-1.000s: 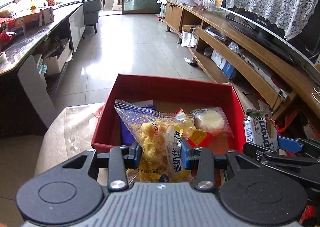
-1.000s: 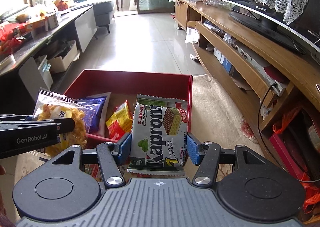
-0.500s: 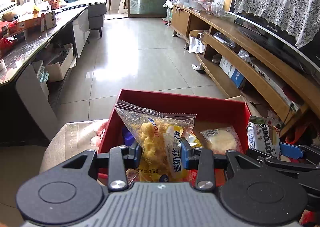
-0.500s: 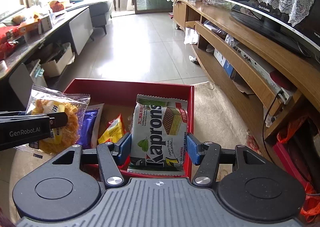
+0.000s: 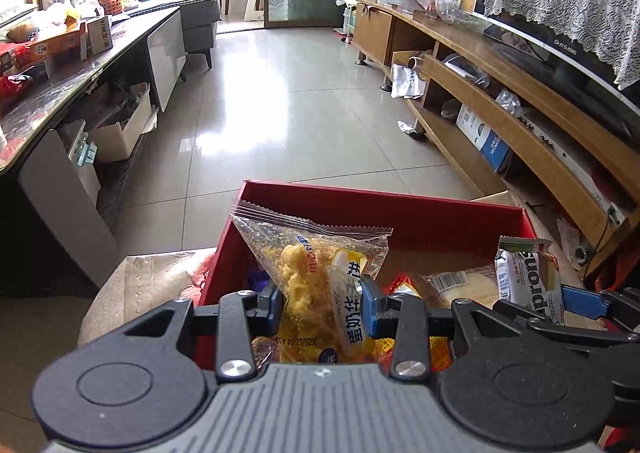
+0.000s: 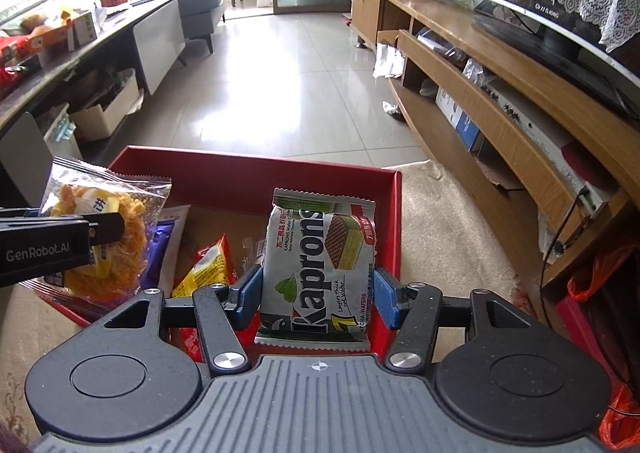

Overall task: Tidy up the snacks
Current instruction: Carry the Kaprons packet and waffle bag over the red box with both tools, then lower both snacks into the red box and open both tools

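Left tool (image 5: 321, 305) clamps a clear bag (image 5: 316, 273) of yellow snack; right tool (image 6: 316, 295) clamps a wafer pack (image 6: 320, 265). Both are held above the red box (image 6: 248, 177), where other snacks lie. Step: placing, likely. Next: lower each into a free spot, then release.

Open red cardboard box (image 6: 256, 177) on beige patterned cloth (image 6: 448, 237), ahead of both grippers. Clear plastic bag of yellow fried snack (image 5: 316, 277) over box's left side; silver Kaprons wafer packet (image 6: 320, 269) over right side. Between them, inside box: yellow-red sachet (image 6: 208, 265), beside purple foil packet (image 6: 160, 249). Long wooden TV stand (image 6: 500, 101) right of box.
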Action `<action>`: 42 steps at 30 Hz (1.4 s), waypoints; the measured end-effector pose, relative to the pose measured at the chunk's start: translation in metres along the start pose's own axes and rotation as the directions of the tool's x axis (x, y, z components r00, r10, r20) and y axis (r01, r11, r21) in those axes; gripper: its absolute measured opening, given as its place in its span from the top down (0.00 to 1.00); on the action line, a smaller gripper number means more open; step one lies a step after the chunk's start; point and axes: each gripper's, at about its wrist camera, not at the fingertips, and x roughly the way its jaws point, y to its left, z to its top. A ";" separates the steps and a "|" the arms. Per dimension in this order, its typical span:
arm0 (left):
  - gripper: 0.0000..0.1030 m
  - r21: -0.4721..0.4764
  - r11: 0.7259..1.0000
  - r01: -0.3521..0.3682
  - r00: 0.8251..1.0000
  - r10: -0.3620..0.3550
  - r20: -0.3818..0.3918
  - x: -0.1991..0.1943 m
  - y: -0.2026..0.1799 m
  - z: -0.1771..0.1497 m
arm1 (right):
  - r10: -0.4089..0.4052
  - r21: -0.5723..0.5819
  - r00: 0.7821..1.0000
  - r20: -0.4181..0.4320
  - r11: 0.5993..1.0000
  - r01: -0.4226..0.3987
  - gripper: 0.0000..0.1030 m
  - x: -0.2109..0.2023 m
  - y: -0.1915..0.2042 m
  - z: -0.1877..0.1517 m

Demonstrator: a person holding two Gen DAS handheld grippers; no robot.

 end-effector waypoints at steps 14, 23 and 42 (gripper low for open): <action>0.67 0.007 1.000 -0.009 1.000 0.009 -0.029 0.025 0.001 0.002 | 0.011 -0.012 0.999 -0.035 1.000 -0.011 0.38 0.025 0.004 -0.003; 0.66 -0.001 1.000 -0.009 0.999 0.009 -0.042 0.033 0.002 0.001 | 0.008 -0.016 0.999 -0.034 1.000 -0.009 0.37 0.030 0.005 -0.003; 0.49 -0.015 0.999 -0.033 0.999 0.033 0.021 0.017 0.007 0.010 | 0.015 0.016 1.000 0.021 1.000 -0.015 0.25 0.022 -0.002 0.004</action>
